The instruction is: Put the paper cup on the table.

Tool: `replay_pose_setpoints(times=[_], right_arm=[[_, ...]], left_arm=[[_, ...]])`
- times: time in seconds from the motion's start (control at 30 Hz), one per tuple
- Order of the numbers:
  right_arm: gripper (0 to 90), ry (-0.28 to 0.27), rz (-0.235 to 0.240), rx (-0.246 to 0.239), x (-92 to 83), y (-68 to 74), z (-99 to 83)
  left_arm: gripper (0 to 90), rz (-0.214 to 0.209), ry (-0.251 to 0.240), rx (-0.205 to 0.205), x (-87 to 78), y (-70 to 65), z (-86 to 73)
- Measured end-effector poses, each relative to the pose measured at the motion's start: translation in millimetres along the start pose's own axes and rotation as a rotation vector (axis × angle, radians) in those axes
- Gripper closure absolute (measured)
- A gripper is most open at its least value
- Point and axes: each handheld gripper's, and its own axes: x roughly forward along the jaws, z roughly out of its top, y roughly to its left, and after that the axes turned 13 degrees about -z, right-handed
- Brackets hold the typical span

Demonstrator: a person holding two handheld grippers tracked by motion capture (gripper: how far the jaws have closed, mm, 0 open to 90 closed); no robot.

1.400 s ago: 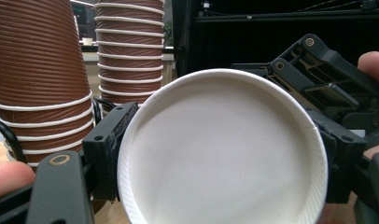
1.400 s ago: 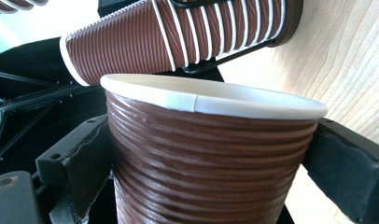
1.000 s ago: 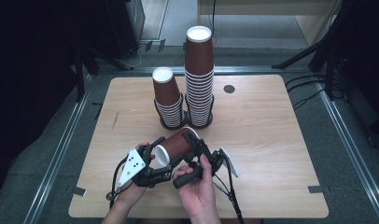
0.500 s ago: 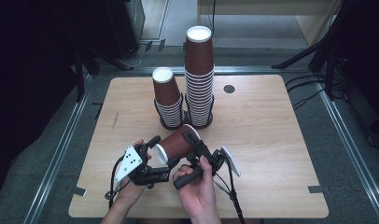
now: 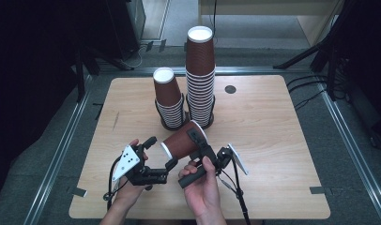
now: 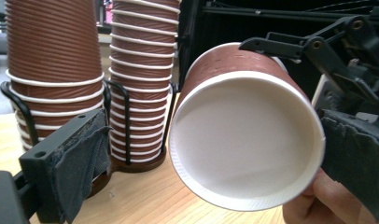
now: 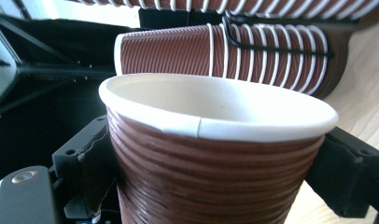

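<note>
One cup sits clamped in the right hand-held gripper.

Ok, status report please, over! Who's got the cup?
Right tool shut on loose cup. Left tool just opened, holding nothing. Two cup stacks behind, nothing blocking.

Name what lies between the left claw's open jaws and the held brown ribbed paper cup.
Nothing: in the high view, bare wooden table separates the left claw from the cup.

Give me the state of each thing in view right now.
loose cup: on its side, off the table, clamped by the right gripper.
right gripper: shut on the cup.
left gripper: jaws just opened, off the cup.
short stack: upright in holder.
tall stack: upright in holder.
</note>
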Motion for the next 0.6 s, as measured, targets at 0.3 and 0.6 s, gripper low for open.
replay_pose_setpoints(times=[0.3,0.6], right_arm=[[12.3,-0.080,-0.011,-0.122,-3.4,-0.7,10.5],[12.3,-0.161,-0.023,-0.203,-8.0,0.5,25.8]], left_arm=[[0.0,-0.004,0.026,-0.013,1.8,0.9,-2.0],[0.0,0.007,0.025,-0.030,0.9,4.9,-0.7]])
